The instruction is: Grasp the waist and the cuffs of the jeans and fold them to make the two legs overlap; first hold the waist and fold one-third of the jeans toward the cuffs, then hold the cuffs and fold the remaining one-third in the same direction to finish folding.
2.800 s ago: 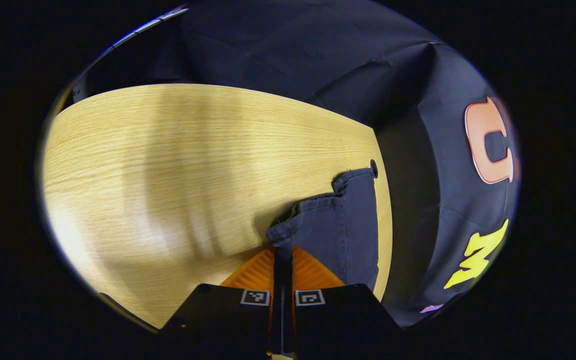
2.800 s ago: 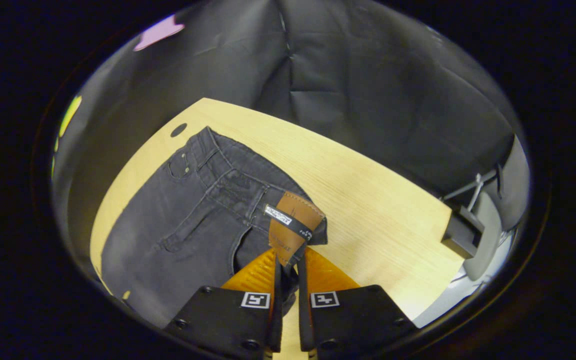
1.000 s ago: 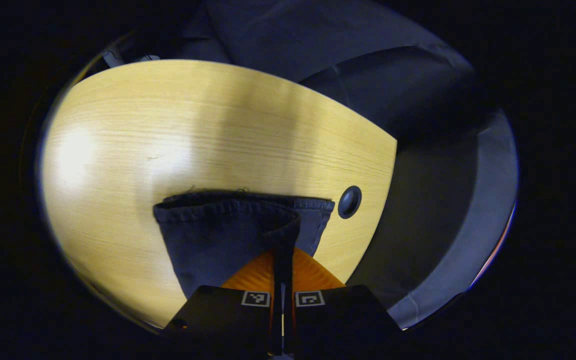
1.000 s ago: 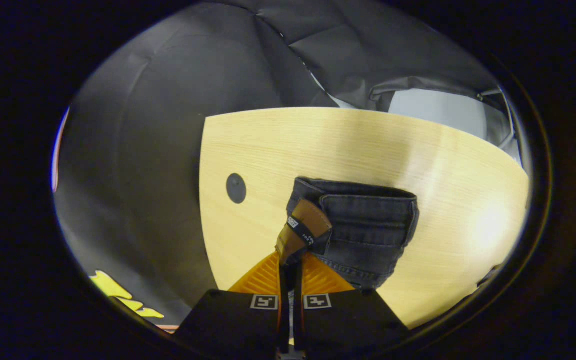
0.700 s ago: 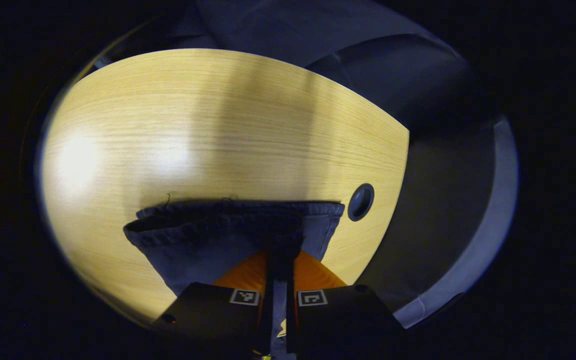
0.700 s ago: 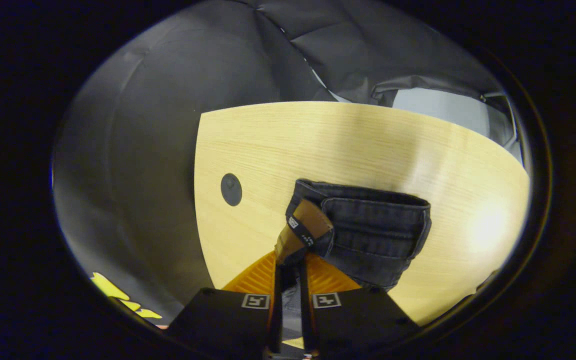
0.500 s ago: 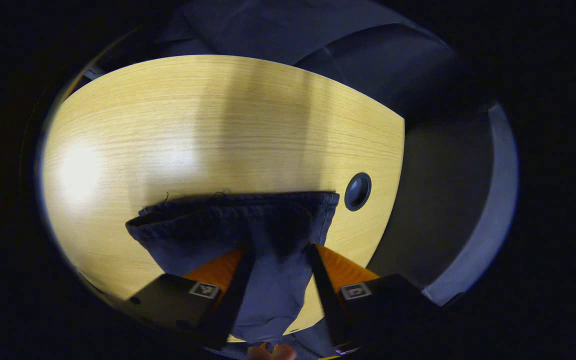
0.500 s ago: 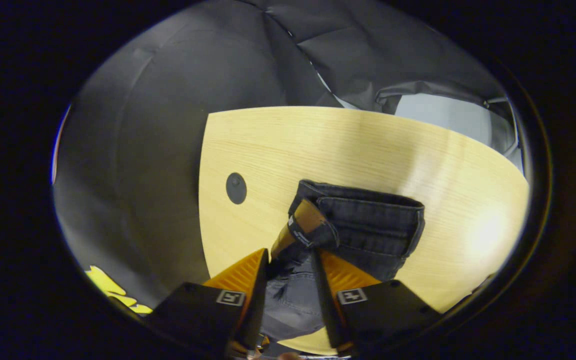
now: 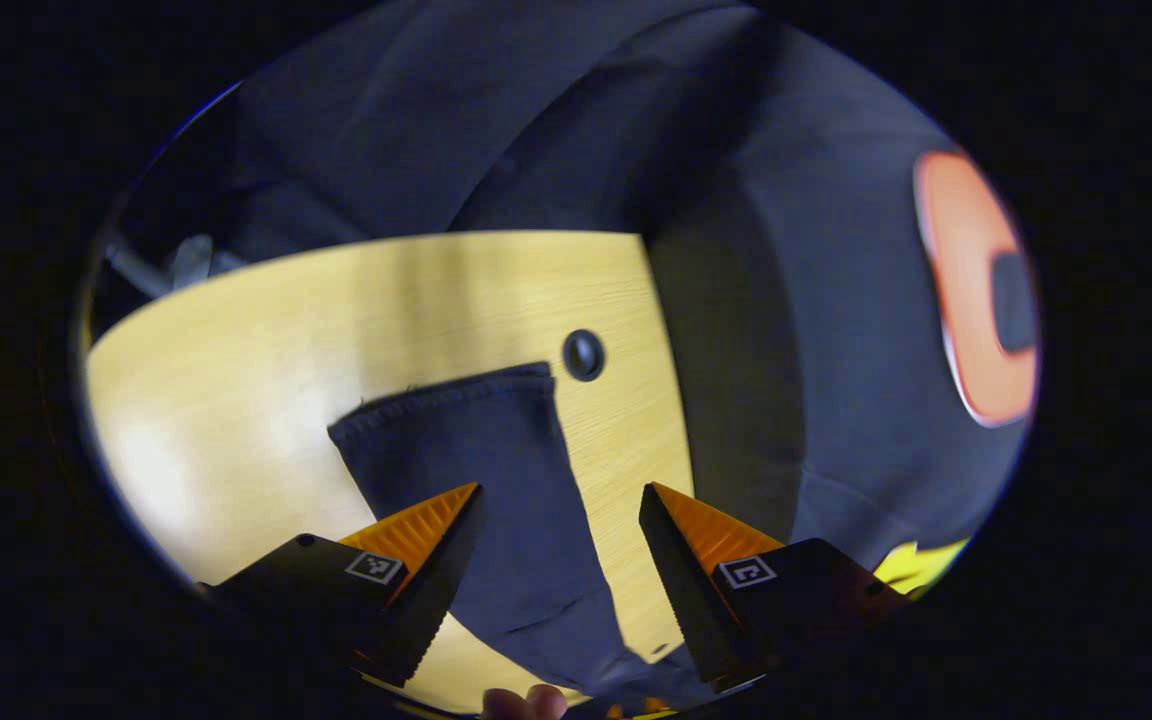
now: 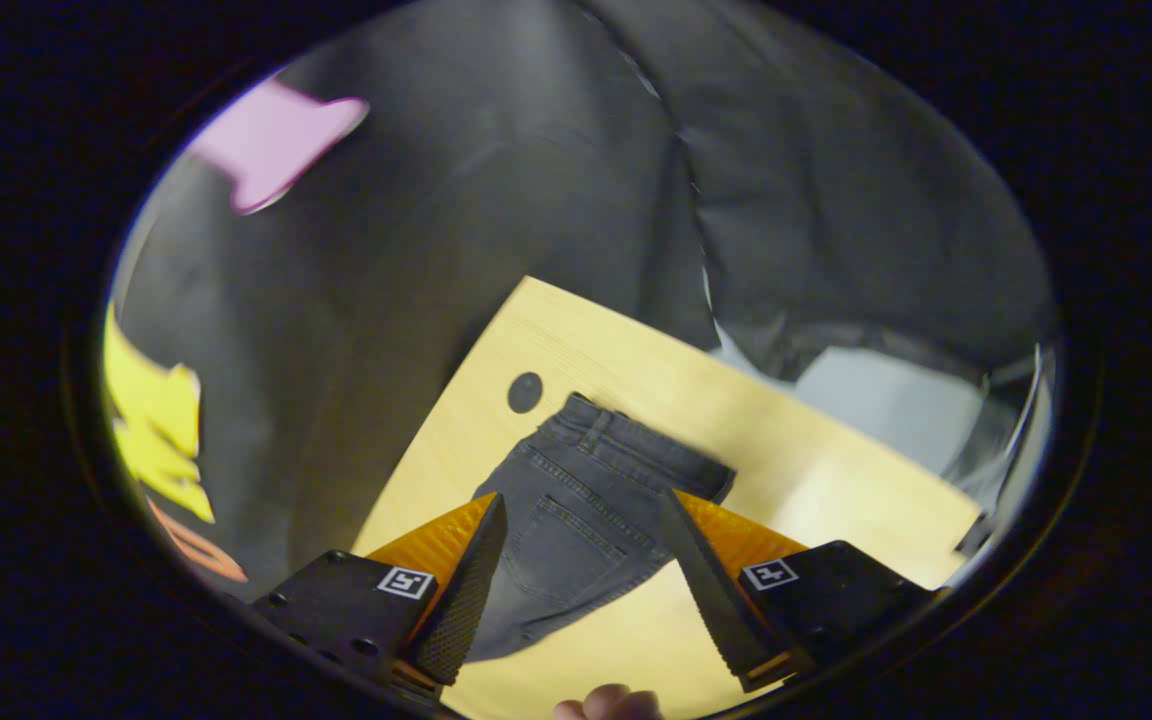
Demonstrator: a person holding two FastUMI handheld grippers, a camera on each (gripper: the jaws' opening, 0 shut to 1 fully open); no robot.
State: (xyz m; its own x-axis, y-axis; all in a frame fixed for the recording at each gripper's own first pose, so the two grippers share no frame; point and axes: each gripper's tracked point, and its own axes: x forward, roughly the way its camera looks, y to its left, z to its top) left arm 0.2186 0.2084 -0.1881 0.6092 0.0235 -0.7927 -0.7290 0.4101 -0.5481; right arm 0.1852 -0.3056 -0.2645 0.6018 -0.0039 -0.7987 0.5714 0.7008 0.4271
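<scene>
The dark jeans lie flat on the light wooden table, legs overlapped. In the left gripper view the stacked cuffs [image 9: 456, 410] end near the table's far edge, and the leg runs back between my fingers. My left gripper [image 9: 561, 495] is open above the leg, holding nothing. In the right gripper view the waist end [image 10: 636, 445] with a back pocket [image 10: 561, 540] faces up. My right gripper [image 10: 581, 505] is open above it, off the cloth.
A round dark cable hole [image 9: 584, 354] sits in the table [image 9: 236, 340] beside the cuffs, and the like hole [image 10: 525, 392] lies beside the waist. Black booth cloth surrounds the table edges. Fingertips of a hand [image 10: 606, 703] show at the bottom.
Both grippers went from shut on the jeans to open, letting go of cuff and waist. Both then rose and pulled back; the jeans now lie flat on the table.
</scene>
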